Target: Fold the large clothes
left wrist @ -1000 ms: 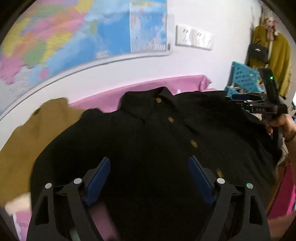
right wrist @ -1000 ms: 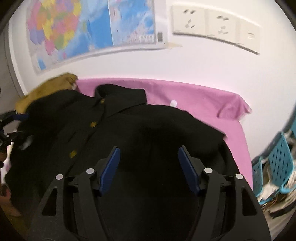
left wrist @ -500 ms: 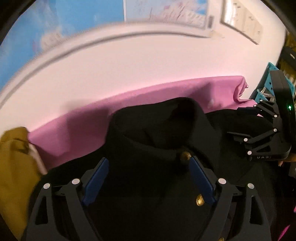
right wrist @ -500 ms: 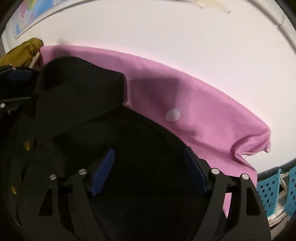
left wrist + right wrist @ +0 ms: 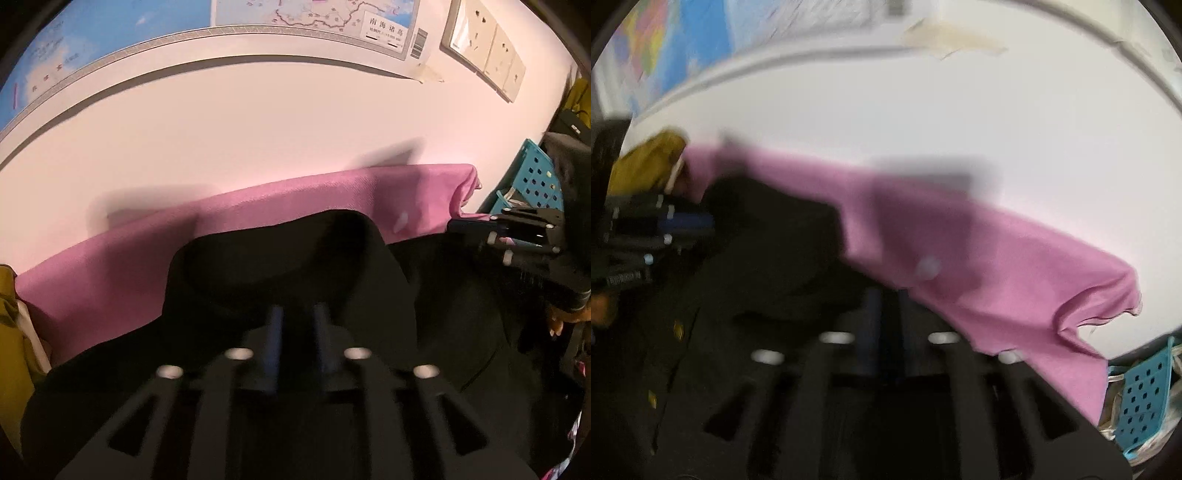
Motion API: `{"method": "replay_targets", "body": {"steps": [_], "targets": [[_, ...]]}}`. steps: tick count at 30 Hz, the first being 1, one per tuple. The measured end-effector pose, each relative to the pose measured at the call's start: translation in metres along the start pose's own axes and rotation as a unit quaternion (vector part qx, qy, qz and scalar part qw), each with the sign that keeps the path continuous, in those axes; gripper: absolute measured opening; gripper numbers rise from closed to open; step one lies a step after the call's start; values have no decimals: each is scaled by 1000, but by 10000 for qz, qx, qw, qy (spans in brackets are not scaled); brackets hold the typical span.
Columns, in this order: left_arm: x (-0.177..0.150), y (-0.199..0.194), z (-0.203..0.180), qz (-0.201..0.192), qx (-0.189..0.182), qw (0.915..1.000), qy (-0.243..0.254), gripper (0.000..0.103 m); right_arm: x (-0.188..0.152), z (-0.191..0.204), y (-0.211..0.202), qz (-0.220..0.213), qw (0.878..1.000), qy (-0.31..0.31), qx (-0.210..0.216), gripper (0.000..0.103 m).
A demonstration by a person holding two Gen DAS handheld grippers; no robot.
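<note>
on the pink cloth (image 5: pixel 110 273) against the white wall (image 5: pixel 258 129) lies the black coat (image 5: pixel 277 258), collar toward the wall, gold buttons (image 5: pixel 678 328) down its front. your left tongs (image 5: pixel 297 343) sit narrow at the collar base, blue pads (image 5: pixel 275 343) nearly together with black fabric between them. your right tongs (image 5: pixel 886 325) are likewise narrow, pinching coat fabric at the shoulder beside the pink cloth; this view is blurred. from the left view you see the right tongs (image 5: pixel 469 225) at the far right edge of the coat. a mustard garment (image 5: pixel 646 166) lies at the left end of the cloth. a map (image 5: pixel 110 44) and sockets (image 5: pixel 484 48) hang on the wall. a teal crate (image 5: pixel 1145 398) stands to the right.
</note>
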State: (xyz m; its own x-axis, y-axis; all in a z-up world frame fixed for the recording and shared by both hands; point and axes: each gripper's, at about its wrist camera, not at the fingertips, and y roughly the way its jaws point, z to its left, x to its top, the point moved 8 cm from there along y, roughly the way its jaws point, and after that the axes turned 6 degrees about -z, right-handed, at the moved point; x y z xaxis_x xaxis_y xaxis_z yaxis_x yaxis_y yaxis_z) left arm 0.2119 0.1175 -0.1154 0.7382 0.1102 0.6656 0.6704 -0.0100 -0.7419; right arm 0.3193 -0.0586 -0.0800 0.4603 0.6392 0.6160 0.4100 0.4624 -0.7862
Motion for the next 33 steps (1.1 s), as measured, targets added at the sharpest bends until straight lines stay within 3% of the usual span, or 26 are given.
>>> {"method": "replay_targets", "body": {"steps": [1, 2, 3, 4, 5, 6, 7, 8, 9, 11, 13, 16, 17, 21, 26, 29, 30, 32, 33], "targets": [[0, -4, 2, -63, 23, 10000, 8, 45, -1, 0, 1, -10, 9998, -130, -136, 70], [0, -5, 2, -69, -58, 10000, 21, 64, -4, 4, 5, 62, 9995, -291, -129, 73], [-1, -6, 1, -25, -159, 9999, 32, 79, -8, 6, 10, 188, 9992, -359, -44, 70], [-4, -6, -3, 75, -313, 9995, 47, 83, -14, 8, 16, 334, 9986, -406, -15, 61], [-4, -3, -6, 119, -337, 9993, 73, 83, -17, 7, 20, 388, 9983, -437, -30, 52], [-6, 0, -9, 143, -301, 9993, 154, 82, -17, 8, 20, 325, 9988, -360, 109, 36], [-7, 2, -12, 167, -289, 9992, 240, 82, -14, 5, 20, 273, 9993, -234, 105, 9], [-9, 9, -17, 203, -191, 9989, 373, 73, -12, 0, 20, 243, 9994, -233, -36, 2], [-10, 13, -18, 210, -111, 9988, 418, 57, -11, 0, 21, 238, 9995, -206, -17, 2], [-8, 21, -22, 186, -144, 9991, 354, 46, -8, -5, 22, 187, 9997, -158, -50, 2], [-2, 20, -26, 55, -102, 9994, 341, 29, -2, -7, 17, 15, 9998, -119, -132, 2], [11, 15, -21, -69, 87, 9997, 221, 4, 17, -16, -1, -447, 9988, 85, -186, 1], [20, 15, -18, -157, 194, 9996, 128, 0, 22, -16, -3, -507, 9985, 88, -170, 1], [36, 17, -18, -251, 77, 9996, -85, 1, 29, -21, -5, -653, 9973, 78, -333, 1], [39, 13, -10, -486, 542, 9973, 50, 6, 18, -36, 18, -425, 9977, 331, -399, 1], [30, 14, -5, -400, 581, 9975, 49, 44, 3, -33, 31, -53, 9987, 313, -406, 0], [25, 7, 6, -438, 635, 9970, 73, 44, 0, -38, 28, 33, 9972, 304, -687, 3], [21, 2, 4, -476, 674, 9964, 194, 46, 4, -42, 5, -220, 9968, 477, -608, 29], [17, -3, 2, -483, 680, 9963, 218, 52, 4, -45, -11, -368, 9965, 590, -459, 49]]}}
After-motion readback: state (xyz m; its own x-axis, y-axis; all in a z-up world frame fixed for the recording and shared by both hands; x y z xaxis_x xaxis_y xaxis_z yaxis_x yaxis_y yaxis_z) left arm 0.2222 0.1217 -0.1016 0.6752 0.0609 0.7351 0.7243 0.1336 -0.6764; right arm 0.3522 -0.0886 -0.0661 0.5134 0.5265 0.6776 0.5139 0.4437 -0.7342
